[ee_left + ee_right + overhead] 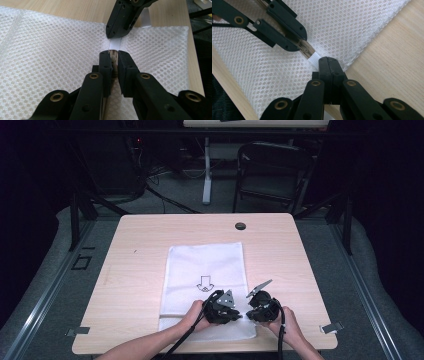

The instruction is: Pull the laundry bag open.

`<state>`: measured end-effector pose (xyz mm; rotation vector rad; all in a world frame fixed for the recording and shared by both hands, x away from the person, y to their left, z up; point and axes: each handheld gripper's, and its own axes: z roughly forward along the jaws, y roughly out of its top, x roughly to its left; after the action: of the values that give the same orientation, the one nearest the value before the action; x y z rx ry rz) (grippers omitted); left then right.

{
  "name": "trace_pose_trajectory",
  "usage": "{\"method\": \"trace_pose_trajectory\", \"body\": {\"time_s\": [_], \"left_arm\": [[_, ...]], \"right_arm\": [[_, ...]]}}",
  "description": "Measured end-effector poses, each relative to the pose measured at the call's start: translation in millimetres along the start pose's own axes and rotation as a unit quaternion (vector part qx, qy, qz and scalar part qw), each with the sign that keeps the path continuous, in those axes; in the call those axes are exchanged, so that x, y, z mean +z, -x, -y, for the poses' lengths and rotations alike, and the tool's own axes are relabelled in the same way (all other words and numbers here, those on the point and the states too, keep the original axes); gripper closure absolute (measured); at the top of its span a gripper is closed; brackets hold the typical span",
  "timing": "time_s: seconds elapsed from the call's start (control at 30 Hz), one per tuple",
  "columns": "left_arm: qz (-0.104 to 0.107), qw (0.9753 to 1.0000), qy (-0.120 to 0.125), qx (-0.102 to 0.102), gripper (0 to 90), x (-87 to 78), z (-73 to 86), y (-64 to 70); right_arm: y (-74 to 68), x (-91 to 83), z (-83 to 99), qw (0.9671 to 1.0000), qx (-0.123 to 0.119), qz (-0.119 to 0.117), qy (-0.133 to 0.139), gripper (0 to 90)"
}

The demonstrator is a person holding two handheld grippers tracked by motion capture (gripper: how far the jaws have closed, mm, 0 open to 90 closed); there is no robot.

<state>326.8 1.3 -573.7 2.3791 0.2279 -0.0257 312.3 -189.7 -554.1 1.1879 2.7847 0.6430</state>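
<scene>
Each black tool (113,53) has angular jaws, brass-ringed pivot holes, a grey three-cornered plate (228,298) and a trailing black cable (281,332).

On the white mesh fabric bag (205,270) lying flat before me, I see 1 printed sign: a small black outlined arrow (203,283) near the bag's middle, pointing toward me. I can read no words, brands or numbers anywhere.

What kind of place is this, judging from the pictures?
Probably a lab or studio set up for recording. A plain wooden table stands alone on grey carpet, ringed by dark curtains and metal stands, with a folding chair and loose cables behind it.
</scene>
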Motion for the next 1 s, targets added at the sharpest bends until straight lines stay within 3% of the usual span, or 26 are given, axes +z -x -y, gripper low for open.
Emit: {"method": "trace_pose_trajectory", "body": {"time_s": [0.23, 0.27, 0.37, 0.4, 0.43, 0.47, 0.53, 0.63, 0.7, 0.77, 0.83, 0.87, 1.0], "left_arm": [[0.003, 1.0, 0.005, -0.005, 82.2, 0.9, 1.0, -0.4], [0.004, 1.0, 0.007, -0.005, 82.2, 2.0, 0.5, 0.0], [0.003, 1.0, 0.007, -0.005, 82.2, 5.4, -2.7, 1.4], [0.003, 1.0, 0.007, -0.005, 82.2, 6.3, -3.7, 1.9], [0.002, 1.0, 0.007, -0.005, 82.2, 7.1, -4.5, 2.3], [0.002, 1.0, 0.006, -0.003, 82.2, 7.5, -5.2, 2.1], [0.004, 0.9999, 0.008, -0.005, 82.2, 7.7, -4.7, 1.6], [0.007, 0.9999, 0.009, -0.007, 82.1, 8.0, -4.2, 0.9], [0.004, 0.9999, 0.015, -0.007, 82.1, 9.0, -3.8, 0.7], [0.007, 0.9999, 0.011, -0.007, 82.1, 8.4, -4.0, 0.4], [0.006, 0.9999, 0.01, -0.006, 82.1, 8.3, -4.1, 0.8], [0.007, 0.9999, 0.008, -0.004, 82.1, 8.0, -4.2, 0.7], [0.003, 1.0, 0.004, -0.001, 82.2, 7.7, -5.1, 1.6]], "right_arm": [[-0.7, -0.2, 0.1, 1.0, 0.003, 0.003, 0.0, 90.0], [0.1, -1.4, -0.3, 0.9999, -0.001, 0.008, -0.01, 90.0], [-0.2, -2.2, 0.9, 0.9999, 0.007, 0.008, -0.01, 90.0], [1.1, -3.4, 1.2, 0.9996, 0.004, 0.018, -0.02, 90.0], [0.8, -2.3, 2.5, 0.9998, 0.016, 0.01, -0.006, 90.0], [2.1, -3.7, 2.8, 0.9996, 0.017, 0.019, -0.015, 90.0], [4.9, -4.2, 3.3, 0.9996, 0.024, 0.003, -0.013, 90.0], [5.9, -5.6, 2.0, 0.9997, 0.023, 0.001, -0.012, 90.0], [3.4, -8.2, 0.6, 0.9993, 0.027, -0.005, 0.023, 90.0], [3.4, -7.7, -2.2, 0.9994, 0.019, 0.0, 0.028, 90.0], [5.5, -0.4, -1.7, 0.9995, 0.026, -0.017, 0.009, 90.0], [5.1, 0.2, -1.9, 0.9993, 0.027, -0.02, 0.014, 90.0], [3.2, -0.7, -1.5, 0.9998, 0.016, -0.007, 0.003, 90.0]]}}
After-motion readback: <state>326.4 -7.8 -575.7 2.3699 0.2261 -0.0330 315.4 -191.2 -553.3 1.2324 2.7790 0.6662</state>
